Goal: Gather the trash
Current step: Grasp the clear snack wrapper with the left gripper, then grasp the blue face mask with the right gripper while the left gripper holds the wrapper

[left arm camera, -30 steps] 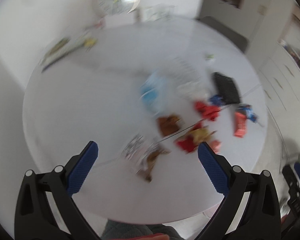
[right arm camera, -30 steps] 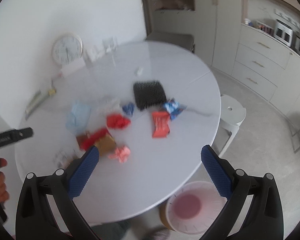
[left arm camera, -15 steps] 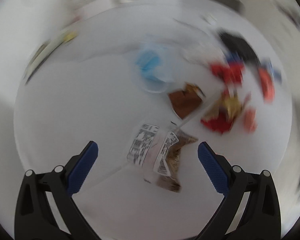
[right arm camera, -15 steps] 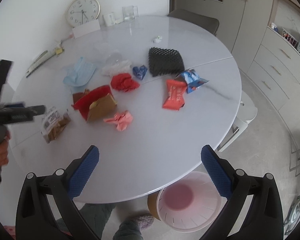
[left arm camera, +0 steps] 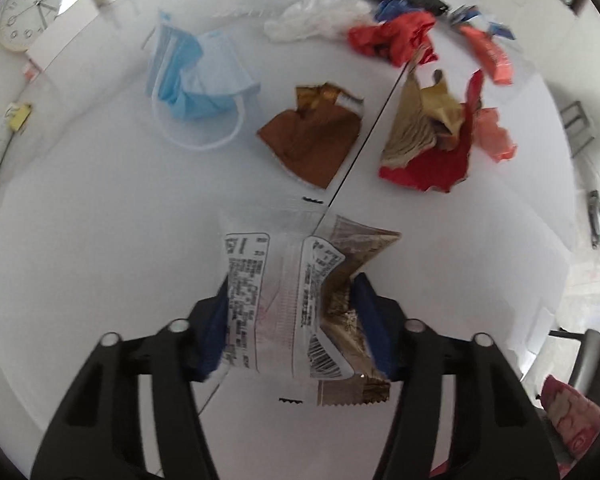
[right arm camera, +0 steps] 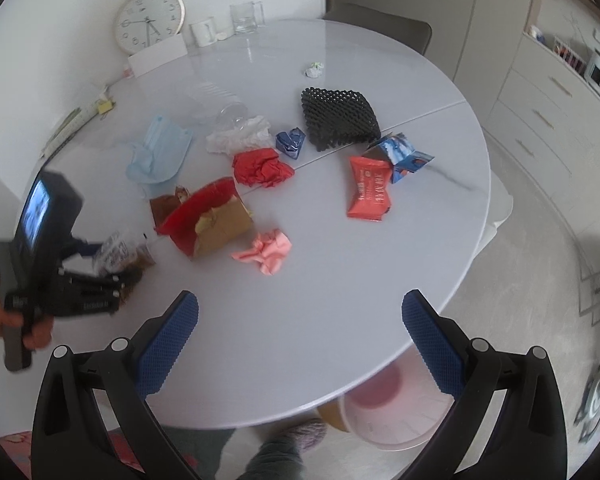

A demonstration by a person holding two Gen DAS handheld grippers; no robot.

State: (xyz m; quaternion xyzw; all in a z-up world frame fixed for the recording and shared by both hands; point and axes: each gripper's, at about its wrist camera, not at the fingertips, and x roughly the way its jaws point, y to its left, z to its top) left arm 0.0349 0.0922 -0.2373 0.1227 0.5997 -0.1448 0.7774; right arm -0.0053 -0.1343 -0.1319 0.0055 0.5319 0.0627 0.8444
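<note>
Pinching snack wrapper point(left arm camera: 300, 300), left jaws apparently closed.

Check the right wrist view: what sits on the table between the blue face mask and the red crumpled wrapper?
In the right wrist view, a crumpled clear plastic wrapper lies between the face mask and the red wrapper.

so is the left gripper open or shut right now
Shut: the left gripper has its jaws pressed against both sides of the clear printed snack wrapper. The right gripper is open.

A clear-and-brown printed snack wrapper point(left arm camera: 300, 304) lies crumpled at the desk's point(left arm camera: 100, 220) near edge, pinched between the left tongs point(left arm camera: 296, 320); a pink-bottomed bin point(right arm camera: 384, 404) stands below the rim.
</note>
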